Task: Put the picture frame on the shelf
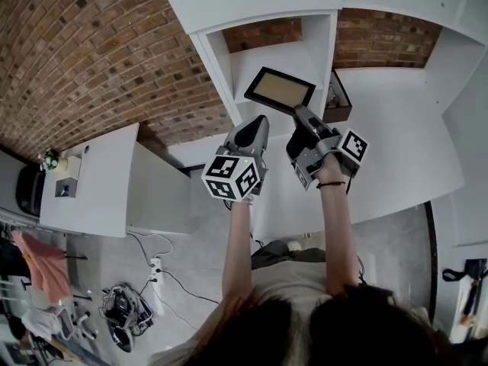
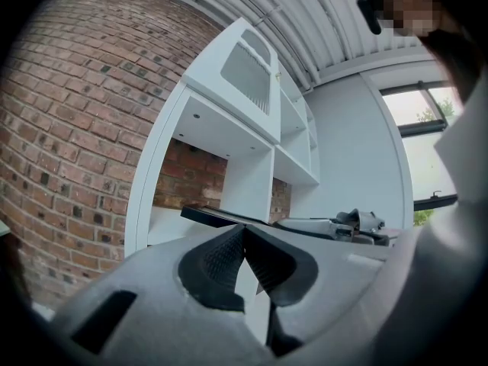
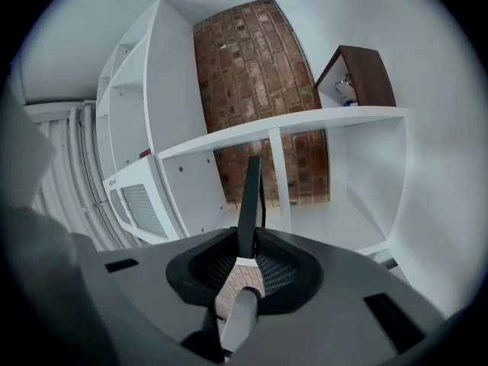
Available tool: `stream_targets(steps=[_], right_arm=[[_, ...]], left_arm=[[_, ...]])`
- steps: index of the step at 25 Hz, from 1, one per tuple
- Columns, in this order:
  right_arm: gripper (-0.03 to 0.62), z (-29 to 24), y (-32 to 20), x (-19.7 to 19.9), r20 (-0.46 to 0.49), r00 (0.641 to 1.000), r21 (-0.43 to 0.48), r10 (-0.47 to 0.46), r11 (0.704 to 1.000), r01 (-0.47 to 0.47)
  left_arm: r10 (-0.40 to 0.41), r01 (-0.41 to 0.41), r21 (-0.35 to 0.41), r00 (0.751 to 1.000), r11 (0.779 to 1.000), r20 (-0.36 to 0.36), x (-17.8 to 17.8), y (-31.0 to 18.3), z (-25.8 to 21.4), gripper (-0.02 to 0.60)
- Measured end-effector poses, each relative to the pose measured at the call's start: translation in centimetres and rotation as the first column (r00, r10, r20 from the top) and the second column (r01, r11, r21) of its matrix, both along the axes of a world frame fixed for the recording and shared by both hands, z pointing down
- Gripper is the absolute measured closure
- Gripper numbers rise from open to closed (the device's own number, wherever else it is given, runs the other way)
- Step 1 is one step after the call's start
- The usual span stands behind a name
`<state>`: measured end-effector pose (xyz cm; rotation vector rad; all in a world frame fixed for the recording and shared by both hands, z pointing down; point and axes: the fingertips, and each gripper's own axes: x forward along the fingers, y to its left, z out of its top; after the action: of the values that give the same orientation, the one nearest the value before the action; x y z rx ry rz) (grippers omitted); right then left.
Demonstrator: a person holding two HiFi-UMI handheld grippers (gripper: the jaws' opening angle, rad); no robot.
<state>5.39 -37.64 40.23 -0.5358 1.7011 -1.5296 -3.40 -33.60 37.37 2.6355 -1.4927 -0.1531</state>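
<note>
In the head view I hold the picture frame (image 1: pixel 279 90), black-edged with a tan panel, in front of a white shelf unit (image 1: pixel 221 67) with brick behind its compartments. My right gripper (image 1: pixel 298 114) is shut on the frame's lower right edge. The right gripper view shows the frame (image 3: pixel 248 197) edge-on, rising from between the jaws of the right gripper (image 3: pixel 245 248) toward the shelf board (image 3: pixel 305 124). My left gripper (image 1: pixel 258 122) hovers just left of the frame, shut and empty. In the left gripper view, the left gripper (image 2: pixel 244 233) has its pads (image 2: pixel 217 259) touching, with the frame (image 2: pixel 217 216) beyond.
A dark brown open box (image 1: pixel 338 97) stands in the compartment to the right of the frame, the same box (image 3: pixel 357 76) showing above the board in the right gripper view. Lower left are a white desk (image 1: pixel 99 185) with a small plant (image 1: pixel 49 158), and cables on the floor (image 1: pixel 156 269).
</note>
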Motion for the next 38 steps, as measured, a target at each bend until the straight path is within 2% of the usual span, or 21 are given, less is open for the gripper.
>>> stream_targets(steps=[15, 26, 38], right_arm=[[0.522, -0.6, -3.0, -1.7, -0.009, 1.0, 0.01, 0.009, 1.0, -0.009], [0.522, -0.4, -5.2, -1.7, -0.006, 0.999, -0.01, 0.05, 0.999, -0.05], [0.522, 0.3, -6.4, -2.1, -0.013, 0.998, -0.045, 0.062, 0.997, -0.063]], left_arm=[[0.018, -0.018, 0.006, 1.0, 1.0, -0.002, -1.3, -3.3, -0.6, 0.571], [0.075, -0.075, -0.007, 0.997, 0.997, -0.004, -0.9, -6.0, -0.5, 0.571], [0.086, -0.086, -0.023, 0.996, 0.996, -0.018, -1.5, -7.4, 0.1, 0.571]])
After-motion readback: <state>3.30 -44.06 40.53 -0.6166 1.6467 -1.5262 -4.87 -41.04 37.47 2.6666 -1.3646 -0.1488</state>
